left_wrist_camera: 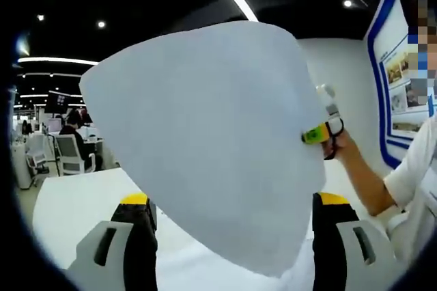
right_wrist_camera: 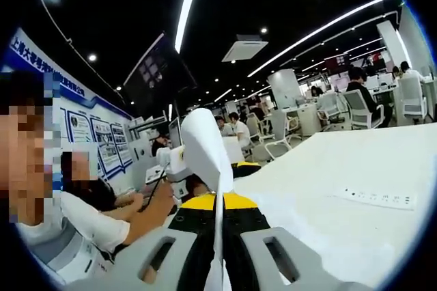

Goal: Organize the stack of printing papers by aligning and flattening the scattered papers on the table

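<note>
Paper sheet [left_wrist_camera: 212, 141] sits right ahead of the left gripper [left_wrist_camera: 232, 212], lifted off the white table [left_wrist_camera: 75, 202]; its jaws stand apart either side of the sheet's lower edge, not pinching it. Right gripper [right_wrist_camera: 218, 236] has its jaws closed on the sheet edge [right_wrist_camera: 208, 147], seen edge-on between them, sheet rising upright. Risk: single-edge hold, so the sheet can bow, crease at the pinch, or slip if swung fast. Power strip [right_wrist_camera: 379, 198] lies on the table to the right of the right jaws; keep clear when laying down.
</note>
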A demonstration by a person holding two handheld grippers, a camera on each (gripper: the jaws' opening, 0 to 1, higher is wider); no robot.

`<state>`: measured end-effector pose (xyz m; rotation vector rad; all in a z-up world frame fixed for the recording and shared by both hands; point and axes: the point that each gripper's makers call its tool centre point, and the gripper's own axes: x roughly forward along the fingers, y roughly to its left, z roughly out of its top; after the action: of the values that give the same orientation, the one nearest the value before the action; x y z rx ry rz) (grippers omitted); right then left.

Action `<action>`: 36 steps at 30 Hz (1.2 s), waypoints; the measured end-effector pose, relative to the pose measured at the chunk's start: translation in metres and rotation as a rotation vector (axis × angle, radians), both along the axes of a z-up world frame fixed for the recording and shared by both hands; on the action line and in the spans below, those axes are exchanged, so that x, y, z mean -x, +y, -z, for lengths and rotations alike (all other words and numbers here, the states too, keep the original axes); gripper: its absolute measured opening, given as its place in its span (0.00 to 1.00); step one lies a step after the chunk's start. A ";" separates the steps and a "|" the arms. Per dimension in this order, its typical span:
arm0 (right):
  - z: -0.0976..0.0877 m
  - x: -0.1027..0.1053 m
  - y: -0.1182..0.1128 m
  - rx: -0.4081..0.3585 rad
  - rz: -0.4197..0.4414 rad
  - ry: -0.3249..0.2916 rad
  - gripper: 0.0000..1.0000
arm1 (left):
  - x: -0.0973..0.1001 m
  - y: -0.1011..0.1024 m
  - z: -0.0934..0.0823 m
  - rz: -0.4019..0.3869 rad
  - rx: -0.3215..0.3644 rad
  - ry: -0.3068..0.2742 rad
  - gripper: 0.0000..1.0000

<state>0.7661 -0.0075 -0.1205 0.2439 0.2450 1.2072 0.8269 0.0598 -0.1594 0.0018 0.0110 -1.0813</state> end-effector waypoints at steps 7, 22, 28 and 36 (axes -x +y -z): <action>0.002 0.003 0.005 0.002 -0.019 0.004 0.00 | 0.001 -0.001 0.000 0.003 0.001 0.003 0.97; 0.001 0.007 0.012 -0.005 -0.056 0.012 0.00 | -0.001 -0.005 0.003 0.010 -0.001 0.016 0.97; 0.002 0.008 0.016 -0.013 -0.073 0.022 0.00 | 0.001 -0.008 0.003 0.019 0.008 0.024 0.97; 0.004 0.008 0.017 -0.017 -0.074 0.032 0.00 | -0.001 -0.008 0.002 0.021 0.007 0.022 0.97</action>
<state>0.7586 0.0095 -0.1247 0.2712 0.2734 1.2799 0.8280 0.0521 -0.1610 -0.0168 0.0271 -1.1022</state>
